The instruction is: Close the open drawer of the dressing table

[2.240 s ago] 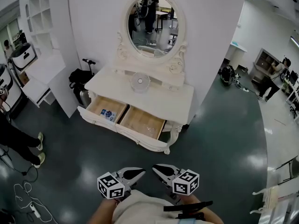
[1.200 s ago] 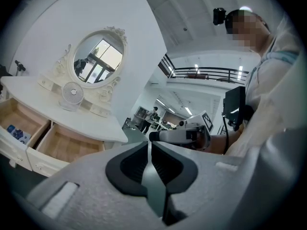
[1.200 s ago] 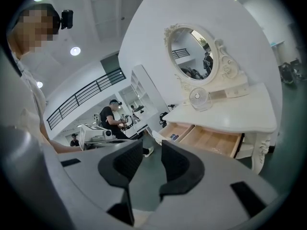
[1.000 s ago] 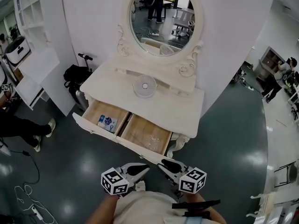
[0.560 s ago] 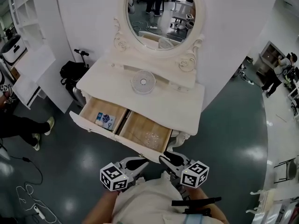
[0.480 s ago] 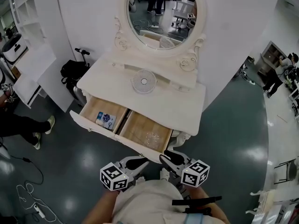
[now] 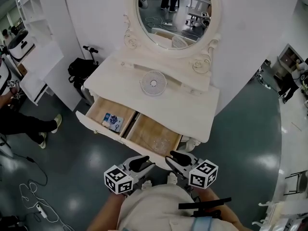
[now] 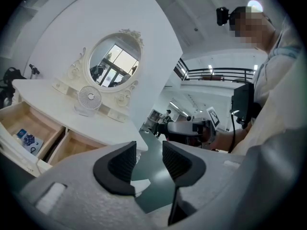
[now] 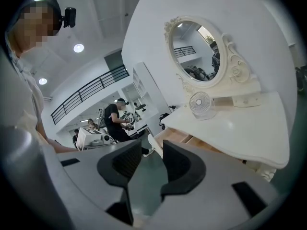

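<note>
The white dressing table (image 7: 192, 110) stands ahead with both wooden drawers pulled out. The left drawer (image 7: 102, 110) holds a small blue and white packet (image 7: 112, 121). The right drawer (image 7: 153, 136) holds a small clear item. My left gripper (image 7: 150, 162) hangs just short of the right drawer's front, and its jaws are opening with nothing between them (image 8: 148, 155). My right gripper (image 7: 169, 157) is beside it, open and empty (image 9: 151, 158). Neither gripper touches a drawer.
A small white fan (image 7: 153, 83) stands on the tabletop under the oval mirror (image 7: 175, 11). A black scooter (image 7: 81, 67) and white shelves (image 7: 38, 37) are to the left. A seated person's legs (image 7: 29, 124) and floor cables (image 7: 33, 206) lie at the left.
Both grippers and the head have moved forward, so the table and its open drawers sit nearer. The drawers have not moved.
</note>
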Available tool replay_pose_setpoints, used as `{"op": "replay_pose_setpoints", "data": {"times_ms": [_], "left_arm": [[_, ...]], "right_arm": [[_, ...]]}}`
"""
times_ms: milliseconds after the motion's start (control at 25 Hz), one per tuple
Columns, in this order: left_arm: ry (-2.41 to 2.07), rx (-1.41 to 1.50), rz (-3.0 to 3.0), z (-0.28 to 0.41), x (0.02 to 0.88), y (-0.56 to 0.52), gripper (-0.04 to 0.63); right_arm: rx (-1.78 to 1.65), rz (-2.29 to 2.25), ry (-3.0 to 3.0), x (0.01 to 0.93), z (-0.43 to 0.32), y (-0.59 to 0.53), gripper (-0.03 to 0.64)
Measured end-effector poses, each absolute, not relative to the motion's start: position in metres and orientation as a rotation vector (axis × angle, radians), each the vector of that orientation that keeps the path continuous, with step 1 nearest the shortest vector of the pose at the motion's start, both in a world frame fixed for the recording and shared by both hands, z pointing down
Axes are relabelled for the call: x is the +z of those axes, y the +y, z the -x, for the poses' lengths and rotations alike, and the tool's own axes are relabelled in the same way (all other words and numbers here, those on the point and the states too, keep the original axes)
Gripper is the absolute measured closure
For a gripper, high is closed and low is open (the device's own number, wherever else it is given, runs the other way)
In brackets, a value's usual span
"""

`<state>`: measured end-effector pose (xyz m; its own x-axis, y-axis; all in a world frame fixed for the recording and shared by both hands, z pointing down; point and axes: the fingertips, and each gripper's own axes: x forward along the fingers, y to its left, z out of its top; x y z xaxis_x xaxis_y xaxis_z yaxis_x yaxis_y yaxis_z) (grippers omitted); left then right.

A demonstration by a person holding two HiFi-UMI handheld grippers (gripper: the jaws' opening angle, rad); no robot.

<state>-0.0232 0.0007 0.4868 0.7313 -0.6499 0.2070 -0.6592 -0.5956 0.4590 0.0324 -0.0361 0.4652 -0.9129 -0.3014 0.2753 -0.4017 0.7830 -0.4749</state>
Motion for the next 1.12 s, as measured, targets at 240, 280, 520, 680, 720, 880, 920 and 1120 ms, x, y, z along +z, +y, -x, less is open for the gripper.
{"op": "replay_pose_setpoints", "data": {"times_ms": [240, 280, 520, 680, 720, 880, 920, 1120], "left_arm": [[-1.031, 0.089, -2.391, 0.031, 0.503, -0.003, 0.44], [-1.038, 0.112, -2.389, 0.032, 0.508, -0.003, 0.44], [-1.088, 0.205, -2.341, 0.04, 0.538, -0.007, 0.44], [-1.107, 0.306, -2.298, 0.041, 0.562, -0.007, 0.436], [-1.108, 0.33, -2.285, 0.04, 0.569, -0.007, 0.432], [-1.105, 0.391, -2.229, 0.039, 0.596, -0.006, 0.408], [-1.102, 0.402, -2.216, 0.039, 0.601, -0.005, 0.405], [-1.078, 0.49, -2.177, 0.038, 0.625, -0.004, 0.402]], "right_arm": [[0.803, -0.535, -2.787, 0.465, -0.029, -0.043, 0.482], [0.803, -0.534, -2.785, 0.465, -0.029, -0.043, 0.482], [0.801, -0.538, -2.776, 0.467, -0.035, -0.049, 0.482], [0.802, -0.536, -2.765, 0.468, -0.04, -0.051, 0.481], [0.802, -0.535, -2.762, 0.468, -0.042, -0.051, 0.48], [0.808, -0.541, -2.751, 0.473, -0.045, -0.051, 0.479], [0.811, -0.543, -2.748, 0.474, -0.046, -0.051, 0.479], [0.814, -0.547, -2.738, 0.476, -0.049, -0.05, 0.479]]}}
